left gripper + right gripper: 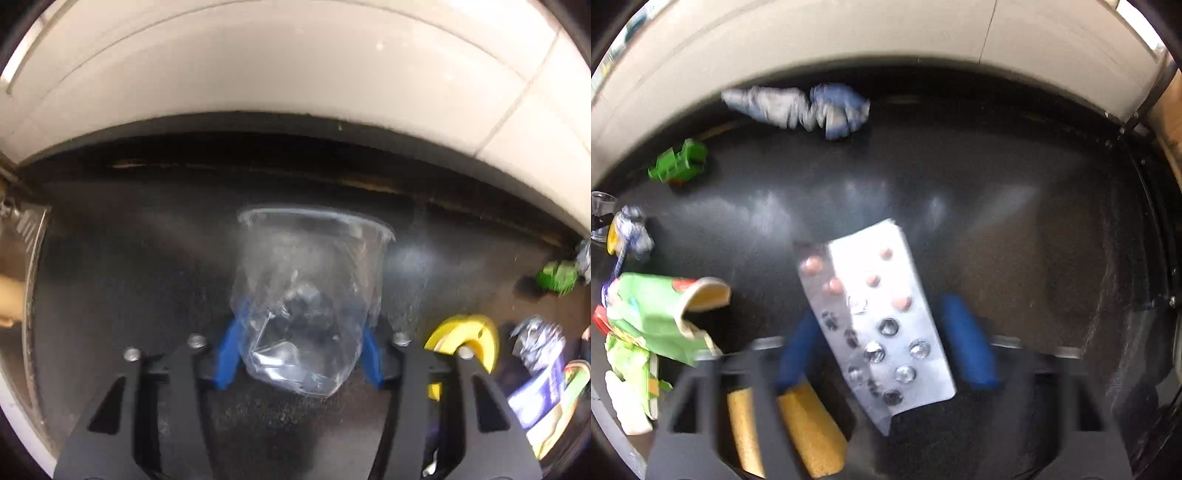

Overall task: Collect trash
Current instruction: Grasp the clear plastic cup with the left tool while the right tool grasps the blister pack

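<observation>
- Left wrist view: your left gripper [300,352] clamps the crumpled plastic cup [308,299] at its base; it's light and flimsy, so squeeze gently.
- Your right gripper [886,347] pinches the thin, slippery blister pack [877,325] above the dark table [1015,229].

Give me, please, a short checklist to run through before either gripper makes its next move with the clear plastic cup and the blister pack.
1. Left gripper grips the clear plastic cup: ok, both blue fingers press its crumpled lower part.
2. Cup empty, nothing to spill: cannot tell, blurred.
3. Right gripper has the blister pack: cannot tell; the pack lies tilted between the blue fingers, with a gap on the right side.
4. Pack fully used: not ok, some pink pills remain.
5. Other trash left on the dark surface: not ok; the green carton, crumpled wrapper and green toy still lie there.
6. Trash bin in sight: not ok, none visible.
</observation>
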A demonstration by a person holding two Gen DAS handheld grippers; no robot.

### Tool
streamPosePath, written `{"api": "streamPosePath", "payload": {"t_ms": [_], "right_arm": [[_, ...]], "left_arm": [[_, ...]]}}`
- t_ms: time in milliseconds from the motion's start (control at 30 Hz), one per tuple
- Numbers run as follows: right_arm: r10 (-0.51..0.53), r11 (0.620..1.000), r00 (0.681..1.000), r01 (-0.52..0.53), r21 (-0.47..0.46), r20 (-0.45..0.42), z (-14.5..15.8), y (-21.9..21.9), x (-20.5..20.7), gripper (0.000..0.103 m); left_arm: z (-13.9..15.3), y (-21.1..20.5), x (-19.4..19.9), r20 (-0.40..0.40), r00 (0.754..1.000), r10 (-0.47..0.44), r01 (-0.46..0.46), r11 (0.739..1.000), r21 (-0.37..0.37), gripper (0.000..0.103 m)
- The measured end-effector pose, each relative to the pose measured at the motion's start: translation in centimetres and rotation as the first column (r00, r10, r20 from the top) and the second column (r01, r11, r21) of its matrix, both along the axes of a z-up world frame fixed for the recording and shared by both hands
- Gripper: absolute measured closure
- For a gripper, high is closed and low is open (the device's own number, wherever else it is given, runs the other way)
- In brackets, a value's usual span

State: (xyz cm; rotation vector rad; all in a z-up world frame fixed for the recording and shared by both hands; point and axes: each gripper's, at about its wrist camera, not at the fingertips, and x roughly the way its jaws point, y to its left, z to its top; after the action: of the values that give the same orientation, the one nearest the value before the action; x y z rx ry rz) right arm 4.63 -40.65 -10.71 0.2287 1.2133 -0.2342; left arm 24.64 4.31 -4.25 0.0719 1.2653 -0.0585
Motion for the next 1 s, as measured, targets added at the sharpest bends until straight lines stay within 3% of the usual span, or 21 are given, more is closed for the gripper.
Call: {"api": "streamPosePath", "payload": {"t_ms": [167,733,1000], "right_arm": [[-0.028,0.999,1.000,0.028,0.037,0.011,0.3,-1.2,0.0,0.062],[-0.071,0.997,0.996,0.069,0.033,0.047,1.6,-4.5,-5.3,0.062],[-0.056,0.998,0.997,0.055,0.016,0.055,2.0,-4.9,-7.4,0.062]], "left_arm": [[0.4,0.3,-0.8,-0.024,1.000,-0.004,0.002,0.998,-0.063,0.062],[3.7,4.3,-9.4,0.005,1.000,0.025,-0.025,0.997,-0.070,0.062],[3.2,3.2,-13.9,0.002,0.999,0.045,-0.045,0.997,-0.068,0.062]]}}
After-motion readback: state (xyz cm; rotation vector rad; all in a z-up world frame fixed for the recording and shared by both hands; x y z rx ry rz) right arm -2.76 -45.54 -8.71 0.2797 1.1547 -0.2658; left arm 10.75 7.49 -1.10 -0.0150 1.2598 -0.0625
